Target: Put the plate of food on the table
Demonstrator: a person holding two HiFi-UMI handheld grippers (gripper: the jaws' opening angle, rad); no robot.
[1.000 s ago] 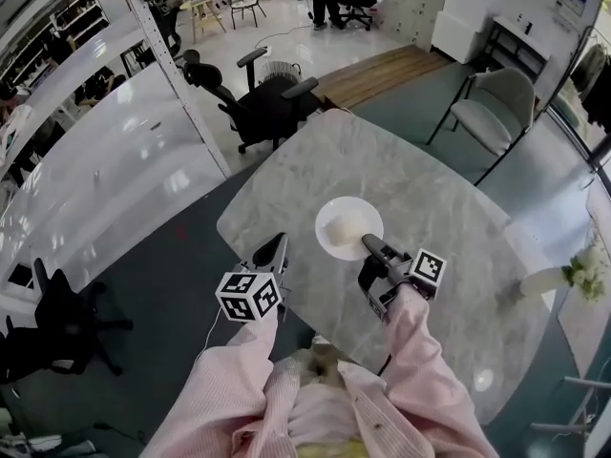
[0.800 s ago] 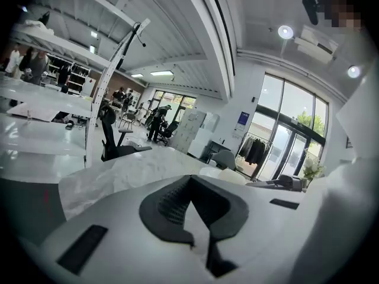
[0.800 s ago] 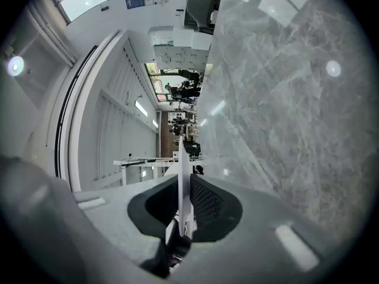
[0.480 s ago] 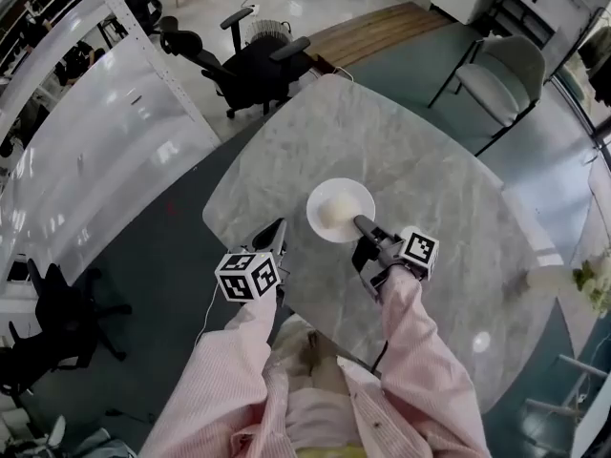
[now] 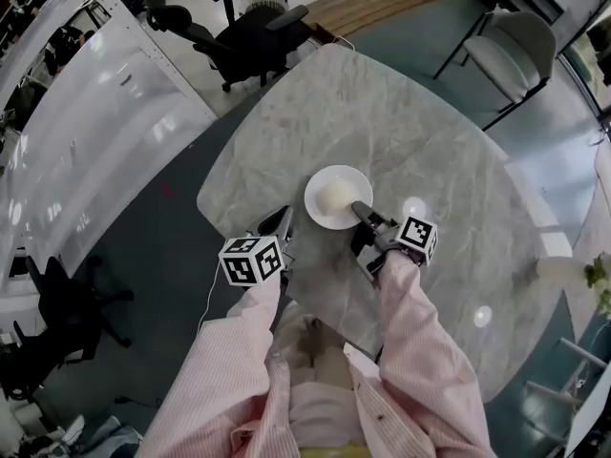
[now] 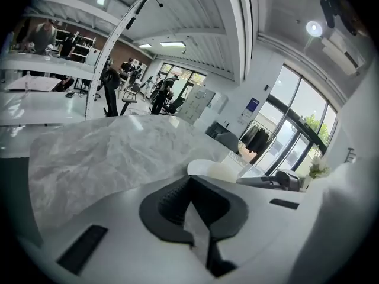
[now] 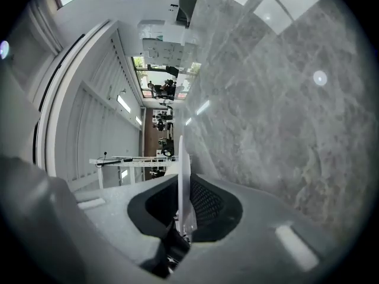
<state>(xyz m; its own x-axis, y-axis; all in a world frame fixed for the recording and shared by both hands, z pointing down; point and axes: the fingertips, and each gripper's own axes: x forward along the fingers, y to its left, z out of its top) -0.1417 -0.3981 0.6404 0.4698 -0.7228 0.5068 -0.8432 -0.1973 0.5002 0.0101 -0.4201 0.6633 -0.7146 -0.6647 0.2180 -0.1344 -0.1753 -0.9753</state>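
Observation:
A white plate (image 5: 336, 197) with a pale lump of food (image 5: 337, 195) is over the near middle of the grey marble table (image 5: 430, 151). My right gripper (image 5: 358, 210) is shut on the plate's near rim. In the right gripper view the plate (image 7: 182, 158) stands edge-on between the black pads (image 7: 204, 203). Whether the plate rests on the table cannot be told. My left gripper (image 5: 283, 219) hovers at the table's near-left edge, left of the plate, shut on nothing. The left gripper view shows its closed jaws (image 6: 189, 179), and beyond them the plate (image 6: 204, 168) and the right gripper (image 6: 278, 179).
A black office chair (image 5: 250, 27) stands beyond the table's far-left side and a grey chair (image 5: 516, 51) at the far right. White flowers (image 5: 597, 273) sit at the right edge. A glass partition (image 5: 86, 151) runs along the left.
The head view has tilted, so table and plate sit a little higher in the picture. The right gripper still holds the plate at about the same spot over the table. The left gripper has barely moved.

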